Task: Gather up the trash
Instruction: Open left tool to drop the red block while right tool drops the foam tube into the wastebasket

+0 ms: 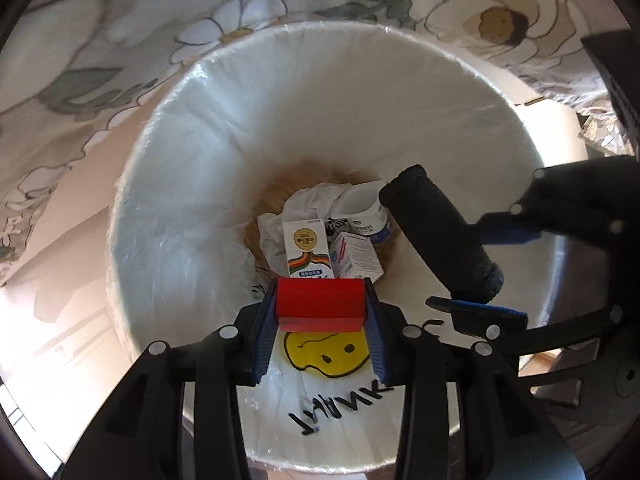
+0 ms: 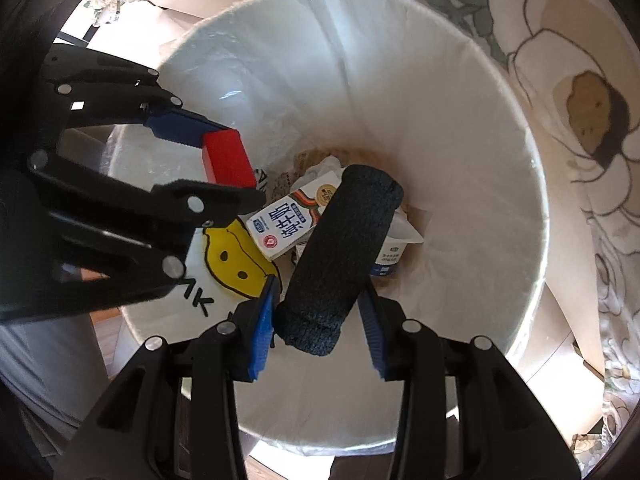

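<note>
Both grippers hang over a white bin point(image 1: 168, 128) lined with a clear bag. My left gripper point(image 1: 320, 312) is shut on a red block point(image 1: 320, 300), held crosswise between its blue pads. My right gripper point(image 2: 318, 312) is shut on a dark rolled cloth cylinder point(image 2: 340, 256), which points into the bin. In the left wrist view the right gripper point(image 1: 484, 272) and its dark roll point(image 1: 436, 232) show at right. In the right wrist view the left gripper point(image 2: 224, 168) with the red block point(image 2: 228, 158) shows at left. At the bin's bottom lie a milk carton point(image 1: 306, 252), a small box point(image 1: 356, 258), a cup point(image 2: 390, 252) and crumpled paper point(image 1: 308, 204).
The bin's liner carries a yellow smiley face point(image 1: 324, 354) and black lettering point(image 1: 340, 408) on its near wall. A floral cloth point(image 1: 100, 32) hangs behind the bin. A sunlit pale floor point(image 1: 52, 280) lies to the left of it.
</note>
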`<state>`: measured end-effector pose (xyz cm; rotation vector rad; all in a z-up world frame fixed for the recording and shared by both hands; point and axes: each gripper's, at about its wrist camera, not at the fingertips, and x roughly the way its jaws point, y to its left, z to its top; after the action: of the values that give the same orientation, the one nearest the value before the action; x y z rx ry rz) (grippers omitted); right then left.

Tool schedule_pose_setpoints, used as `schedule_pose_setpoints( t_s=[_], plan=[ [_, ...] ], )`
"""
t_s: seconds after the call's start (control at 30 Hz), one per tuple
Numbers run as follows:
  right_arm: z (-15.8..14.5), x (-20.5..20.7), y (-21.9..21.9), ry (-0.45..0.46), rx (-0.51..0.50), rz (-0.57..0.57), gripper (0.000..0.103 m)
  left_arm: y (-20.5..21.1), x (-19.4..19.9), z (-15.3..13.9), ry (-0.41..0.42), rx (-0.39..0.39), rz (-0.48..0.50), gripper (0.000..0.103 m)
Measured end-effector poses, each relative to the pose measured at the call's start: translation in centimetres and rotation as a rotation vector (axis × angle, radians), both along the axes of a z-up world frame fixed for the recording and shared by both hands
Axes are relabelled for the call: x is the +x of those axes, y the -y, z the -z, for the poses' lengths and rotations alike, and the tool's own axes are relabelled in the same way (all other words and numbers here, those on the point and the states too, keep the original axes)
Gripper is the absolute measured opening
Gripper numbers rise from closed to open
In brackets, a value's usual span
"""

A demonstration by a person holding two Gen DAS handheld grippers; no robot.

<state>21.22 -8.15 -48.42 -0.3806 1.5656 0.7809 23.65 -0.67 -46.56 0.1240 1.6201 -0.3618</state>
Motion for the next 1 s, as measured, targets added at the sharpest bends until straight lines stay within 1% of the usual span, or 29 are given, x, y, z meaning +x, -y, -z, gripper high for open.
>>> schedule_pose_setpoints(
  t_s=[0.23,0.27,0.33,0.37,0.4,0.43,0.7,0.77,0.9,1.0],
  plan=[
    [0.1,0.2,0.2,-0.007,-0.001,0.027,0.042,-0.2,0.5,1.4,-0.032,0.005,-0.023,0.042],
    [0.2,0.0,0.1,-0.009,-0.009,0.023,0.043,-0.2,0.5,1.7,-0.039,0.005,-0.032,0.043],
    [0.3,0.0,-0.2,-0.014,-0.03,0.018,0.05,-0.4,0.7,2.0,-0.055,0.01,-0.049,0.055],
    [0.3,-0.1,-0.3,-0.012,-0.035,0.014,0.051,-0.5,0.8,2.1,-0.049,0.015,-0.058,0.06],
    [0.2,-0.2,-0.4,-0.008,-0.036,0.011,0.054,-0.5,0.8,2.0,-0.042,0.011,-0.063,0.06],
    [0.2,-0.3,-0.4,-0.006,-0.034,0.01,0.054,-0.6,0.8,2.0,-0.043,0.005,-0.065,0.06],
    [-0.3,-0.6,-0.2,-0.001,-0.023,0.016,0.054,-0.5,0.8,1.5,-0.039,0.005,-0.068,0.06],
    [-0.8,-0.3,-0.2,-0.002,-0.018,0.021,0.054,-0.6,0.6,1.6,-0.039,0.006,-0.067,0.06],
    [-0.2,-0.2,-0.1,0.0,-0.014,0.032,0.054,-0.3,-0.1,1.0,-0.033,0.016,-0.06,0.06],
    [-0.9,-0.7,-0.1,0.011,-0.02,0.032,0.054,-0.3,-0.8,0.5,-0.027,0.025,-0.05,0.06]
  ],
)
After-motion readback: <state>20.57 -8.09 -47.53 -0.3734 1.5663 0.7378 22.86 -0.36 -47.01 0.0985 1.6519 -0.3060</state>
